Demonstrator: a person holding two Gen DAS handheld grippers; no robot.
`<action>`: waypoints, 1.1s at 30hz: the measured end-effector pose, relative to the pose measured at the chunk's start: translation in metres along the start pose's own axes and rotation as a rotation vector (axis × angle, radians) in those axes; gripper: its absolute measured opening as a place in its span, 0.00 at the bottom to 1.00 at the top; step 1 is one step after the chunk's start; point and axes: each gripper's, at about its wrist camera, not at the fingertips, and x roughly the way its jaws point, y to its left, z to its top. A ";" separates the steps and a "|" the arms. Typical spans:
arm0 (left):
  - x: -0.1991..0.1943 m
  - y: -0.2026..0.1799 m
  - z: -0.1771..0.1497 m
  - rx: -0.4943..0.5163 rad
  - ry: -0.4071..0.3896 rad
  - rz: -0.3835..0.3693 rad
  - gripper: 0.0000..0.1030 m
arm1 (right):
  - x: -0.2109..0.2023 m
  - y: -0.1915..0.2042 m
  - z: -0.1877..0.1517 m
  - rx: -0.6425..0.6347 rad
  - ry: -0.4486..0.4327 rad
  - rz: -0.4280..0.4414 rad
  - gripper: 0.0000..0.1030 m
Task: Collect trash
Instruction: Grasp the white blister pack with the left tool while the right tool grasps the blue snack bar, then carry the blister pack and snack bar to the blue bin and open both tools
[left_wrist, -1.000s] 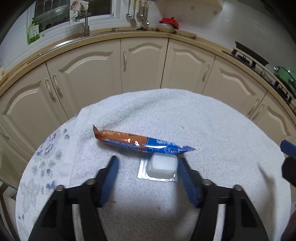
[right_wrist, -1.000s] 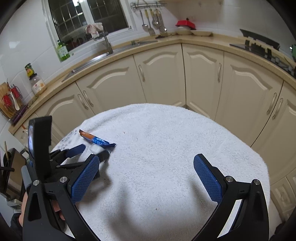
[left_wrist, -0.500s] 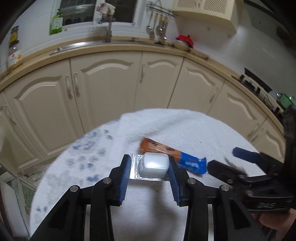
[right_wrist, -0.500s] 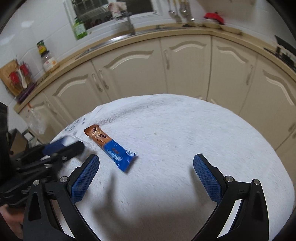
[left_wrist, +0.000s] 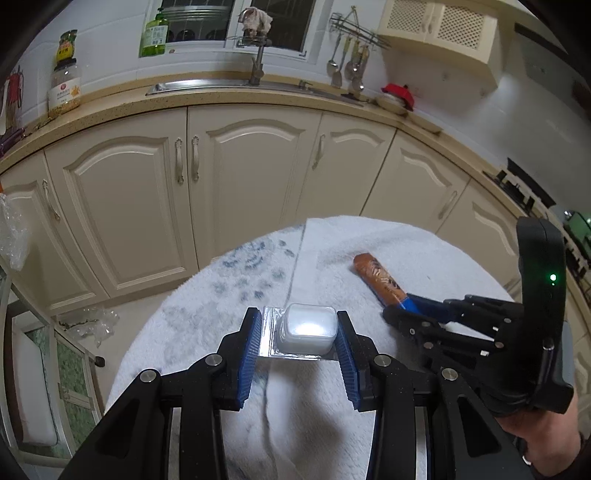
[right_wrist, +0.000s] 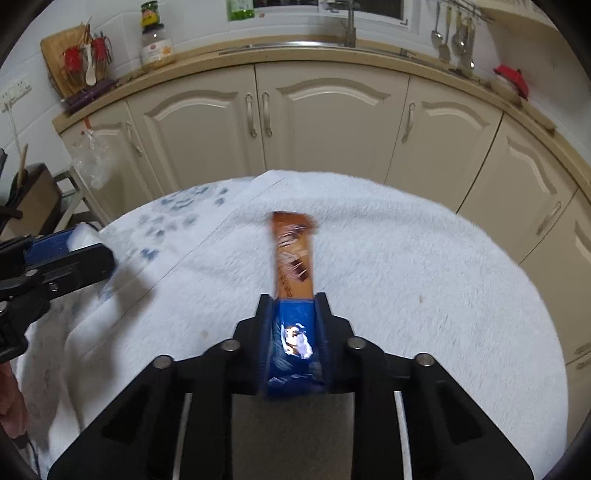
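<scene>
My left gripper (left_wrist: 299, 332) is shut on a small white plastic cup with a foil rim (left_wrist: 307, 331) and holds it over the towel-covered table (left_wrist: 229, 314). My right gripper (right_wrist: 293, 306) is shut on the blue end of an orange-and-blue snack wrapper (right_wrist: 293, 254), which sticks out forward over the towel (right_wrist: 424, 258). In the left wrist view the wrapper (left_wrist: 376, 278) lies to the right with the right gripper (left_wrist: 406, 312) on its blue end. In the right wrist view the left gripper (right_wrist: 55, 254) shows at the left edge.
Cream kitchen cabinets (left_wrist: 240, 177) curve behind the table, under a counter with a sink (left_wrist: 229, 85). A crumpled clear plastic bag (left_wrist: 88, 321) lies on the floor at the left, beside a low stand (left_wrist: 33, 369).
My left gripper closed on the white cup, lifted it and swung left. My right gripper moved in from open and closed on the wrapper's blue end.
</scene>
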 end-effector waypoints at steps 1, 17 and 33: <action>-0.010 0.001 -0.005 0.002 0.000 -0.008 0.35 | -0.005 -0.001 -0.007 0.025 -0.002 0.014 0.19; -0.128 -0.052 -0.078 0.147 -0.063 -0.141 0.35 | -0.151 -0.012 -0.110 0.255 -0.145 -0.027 0.19; -0.212 -0.164 -0.135 0.335 -0.141 -0.317 0.35 | -0.315 -0.050 -0.204 0.413 -0.390 -0.192 0.19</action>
